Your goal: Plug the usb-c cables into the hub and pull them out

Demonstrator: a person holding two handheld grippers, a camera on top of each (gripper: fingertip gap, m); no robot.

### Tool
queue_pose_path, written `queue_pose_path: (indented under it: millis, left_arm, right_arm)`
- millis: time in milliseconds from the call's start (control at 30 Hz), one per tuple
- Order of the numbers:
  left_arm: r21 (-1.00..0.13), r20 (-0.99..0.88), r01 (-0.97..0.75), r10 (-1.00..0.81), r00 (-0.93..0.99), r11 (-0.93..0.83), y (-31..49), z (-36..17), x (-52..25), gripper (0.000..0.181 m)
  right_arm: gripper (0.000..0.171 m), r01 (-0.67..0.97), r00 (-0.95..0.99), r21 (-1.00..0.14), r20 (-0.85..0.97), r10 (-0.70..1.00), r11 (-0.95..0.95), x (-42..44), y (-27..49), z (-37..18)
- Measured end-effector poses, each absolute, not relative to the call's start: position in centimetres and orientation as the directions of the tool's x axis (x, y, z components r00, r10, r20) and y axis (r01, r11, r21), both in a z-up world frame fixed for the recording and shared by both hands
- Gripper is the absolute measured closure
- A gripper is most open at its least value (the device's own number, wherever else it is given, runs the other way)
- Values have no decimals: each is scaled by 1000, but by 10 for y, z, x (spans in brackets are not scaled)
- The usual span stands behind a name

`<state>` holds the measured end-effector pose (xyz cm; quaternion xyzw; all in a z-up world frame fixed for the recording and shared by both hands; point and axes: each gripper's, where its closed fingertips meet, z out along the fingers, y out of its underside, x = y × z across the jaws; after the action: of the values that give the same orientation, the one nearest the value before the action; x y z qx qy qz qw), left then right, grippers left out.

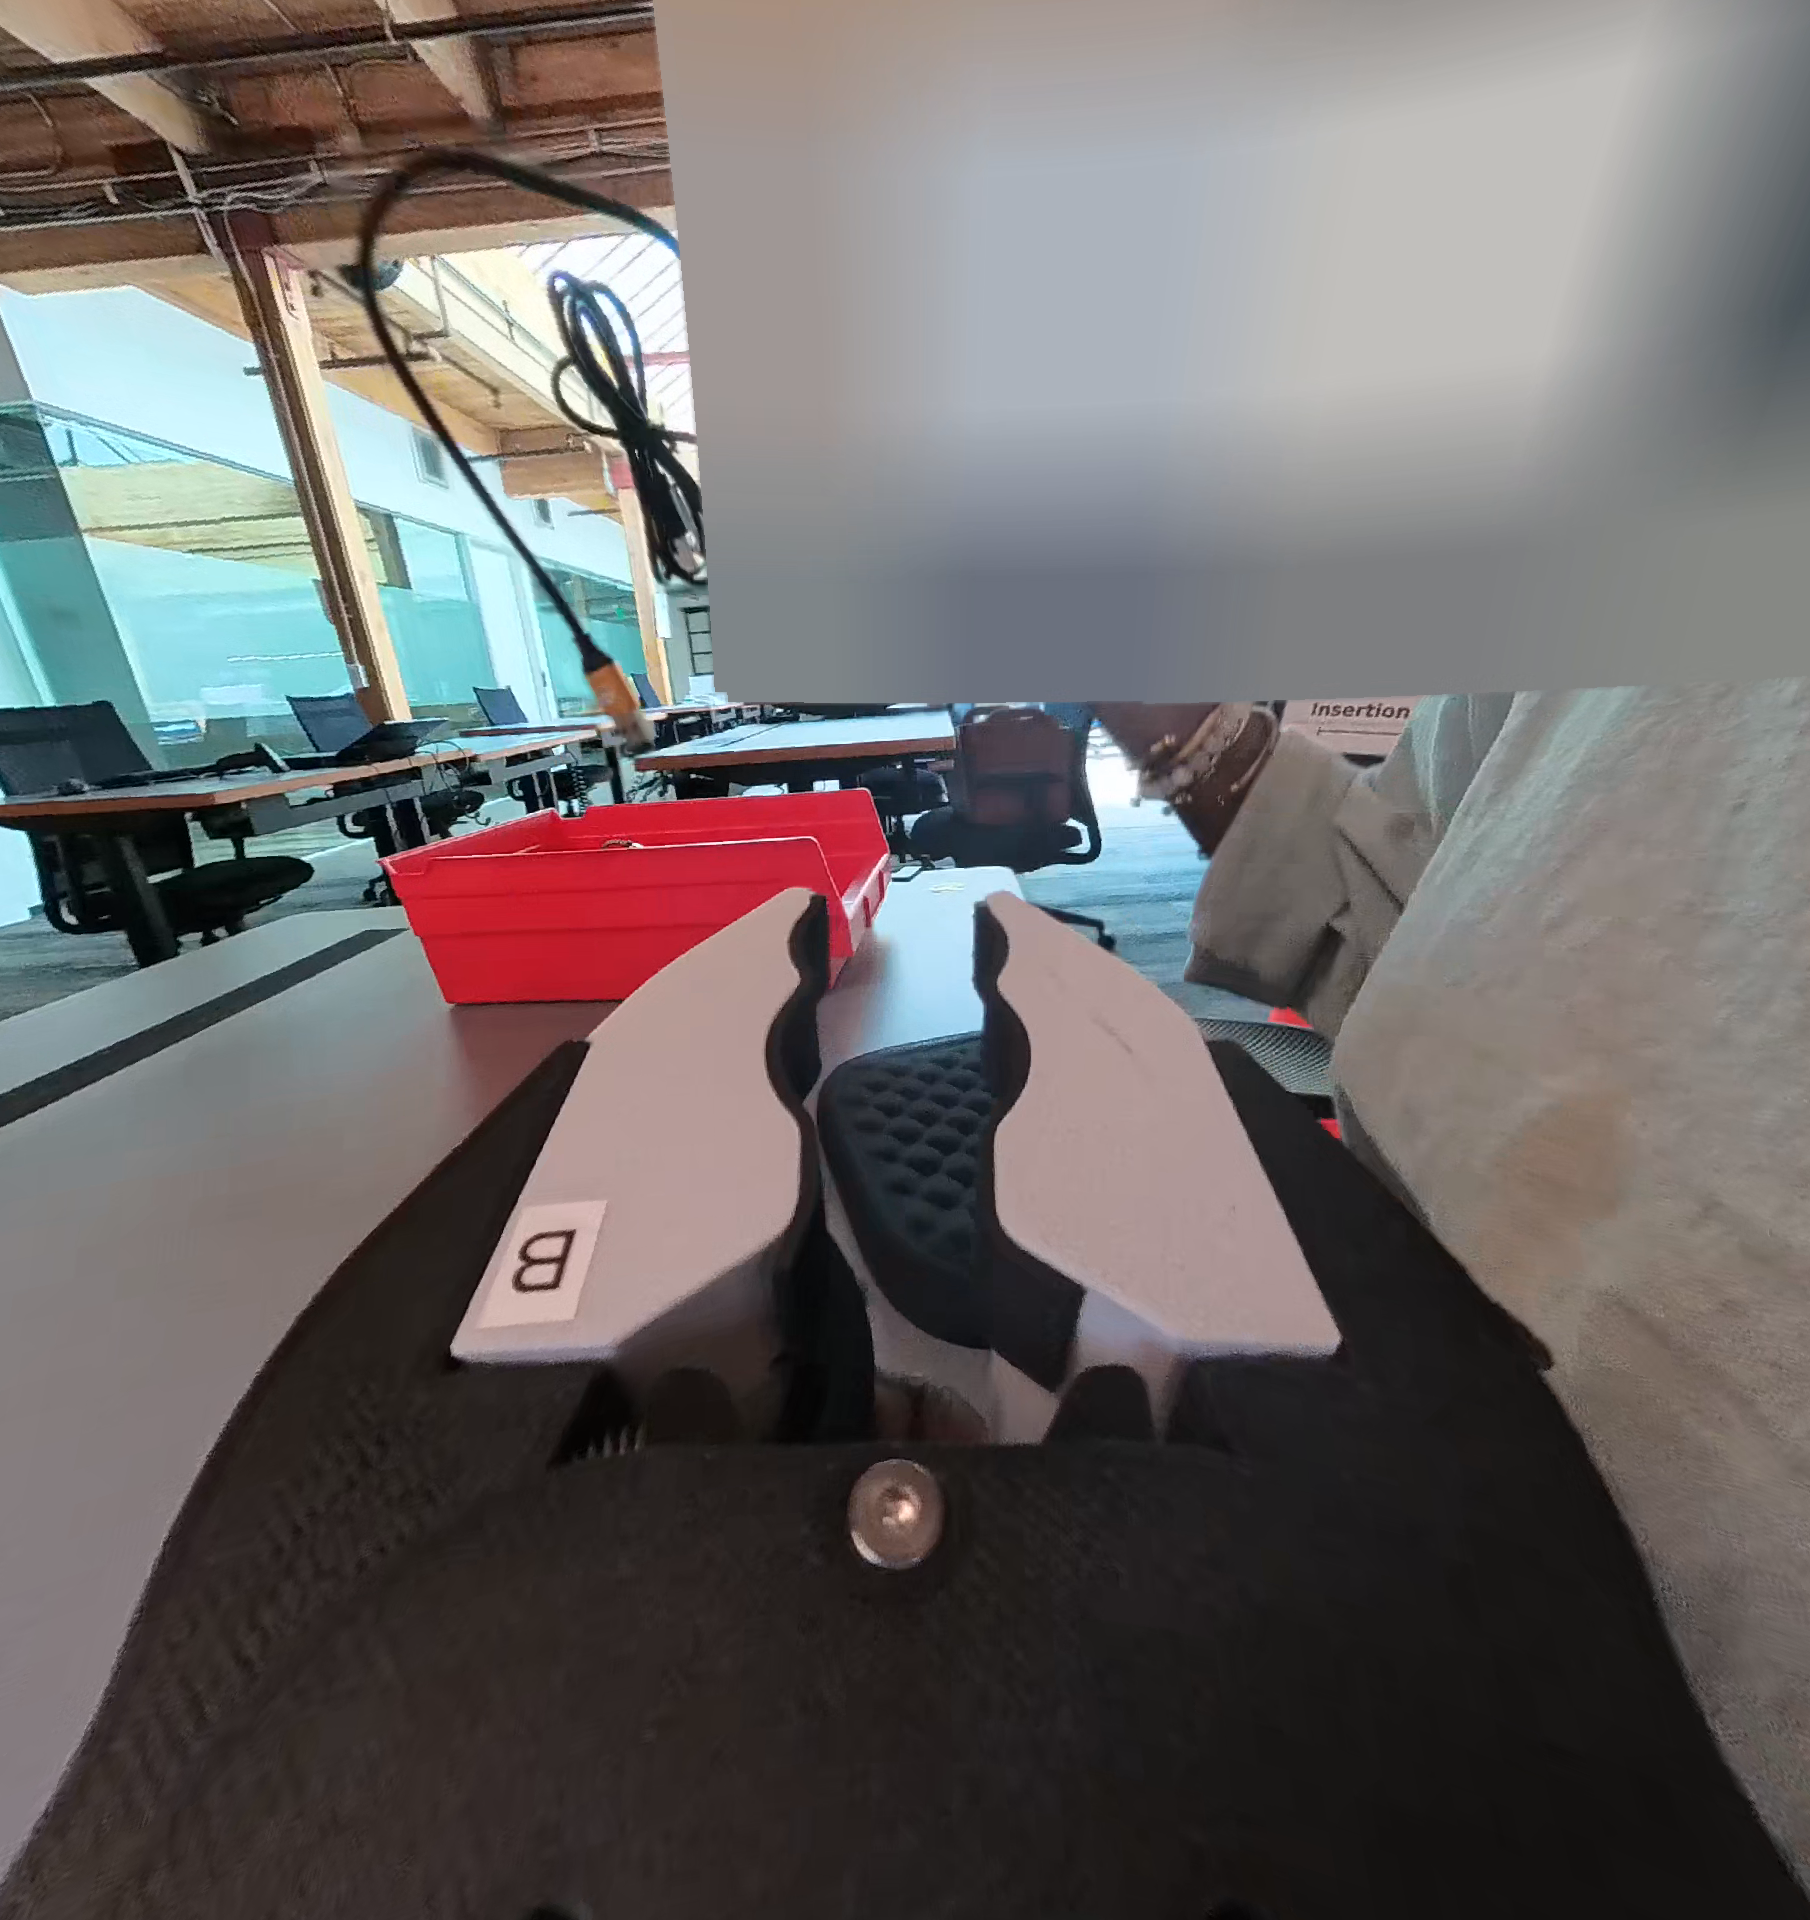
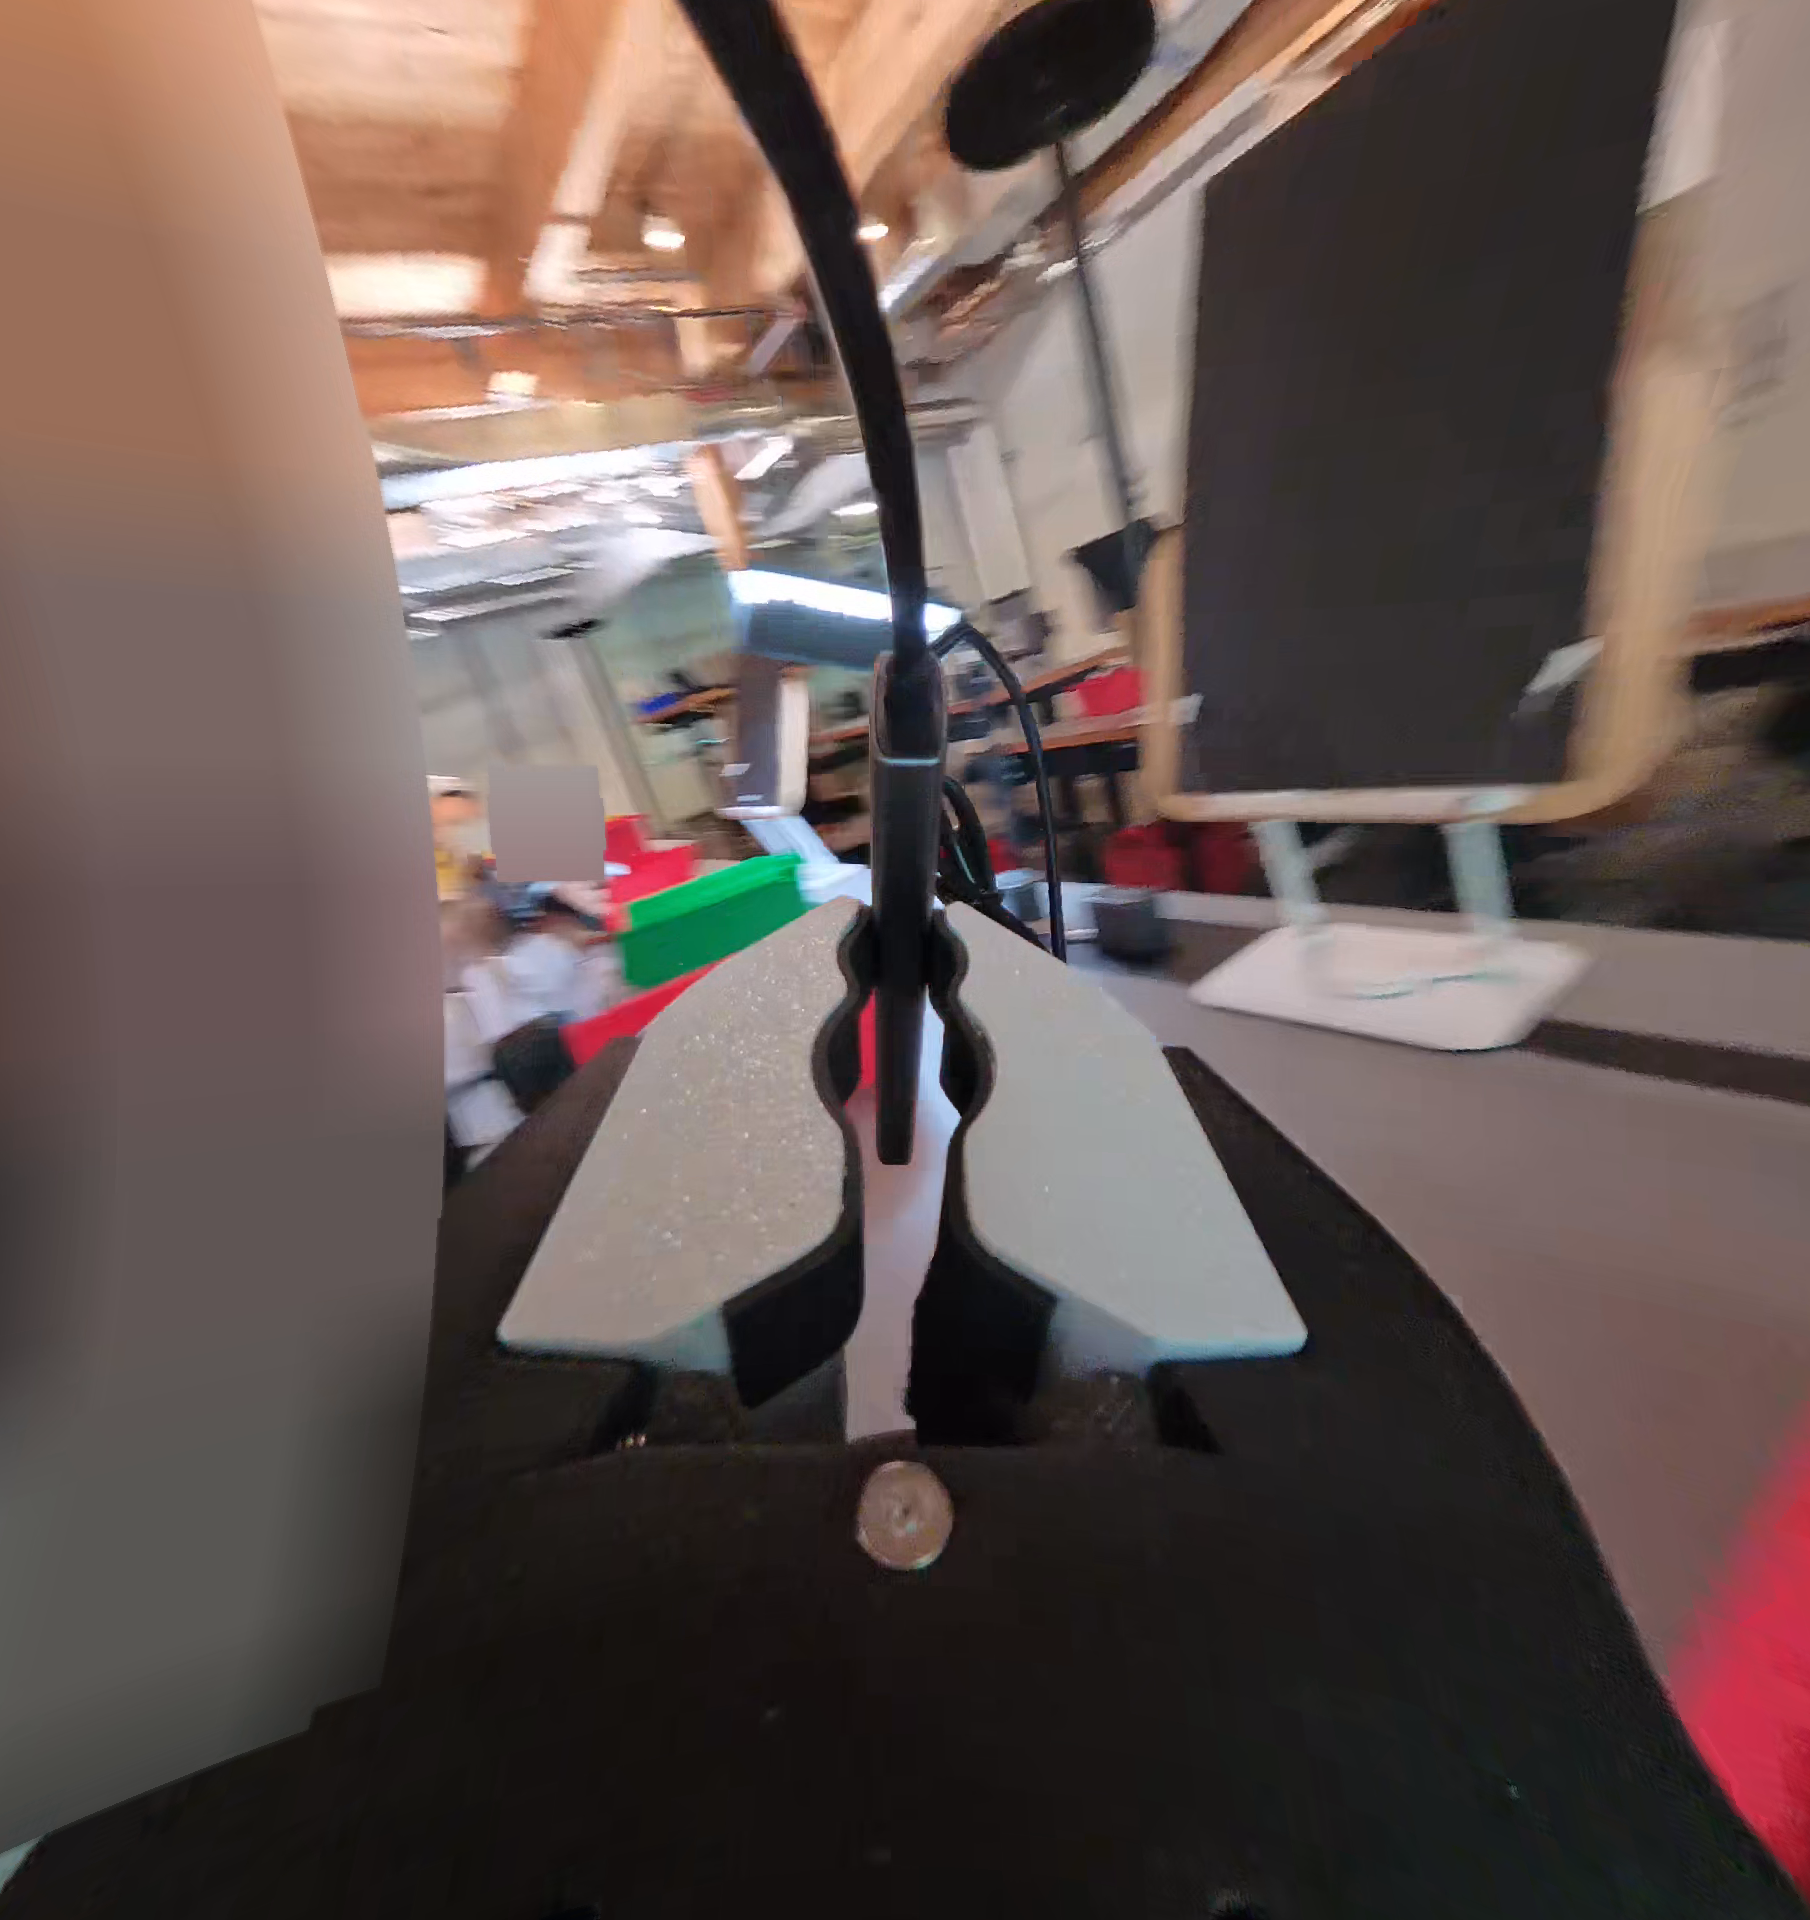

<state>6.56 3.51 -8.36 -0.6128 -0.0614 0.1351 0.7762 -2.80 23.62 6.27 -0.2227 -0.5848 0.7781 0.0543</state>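
– Between my right gripper fingers, centre frame, a slim black hub stands clamped, its thick cable arching to the top.
– And your left view?
– Only there I see a black usb-c cable with an orange plug dangling upper left, above a red bin. My left gripper is released, holding nothing.

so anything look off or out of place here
Yes: a black cable with an orange plug dangles in the air above the red bin, not lying on the table. The right tool is shut on a black hub; the left tool is open.
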Motion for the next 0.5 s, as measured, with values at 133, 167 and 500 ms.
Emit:
queue_pose_path:
  millis: [133,167,500]
  left_arm:
    - [-968,-98,-167,330,939,187,34,-86,60,154]
    - [-967,-99,-171,339,936,191,33,-85,59,155]
    - [-922,-26,-173,391,920,346,15,-67,51,156]
  right_arm:
    - [162,34,-734,-976,-170,658,-215,-59,310,71]
    - [163,31,-680,-983,-153,717,-180,-67,328,67]
    - [162,431,-585,-897,-361,726,-98,-123,371,-32]
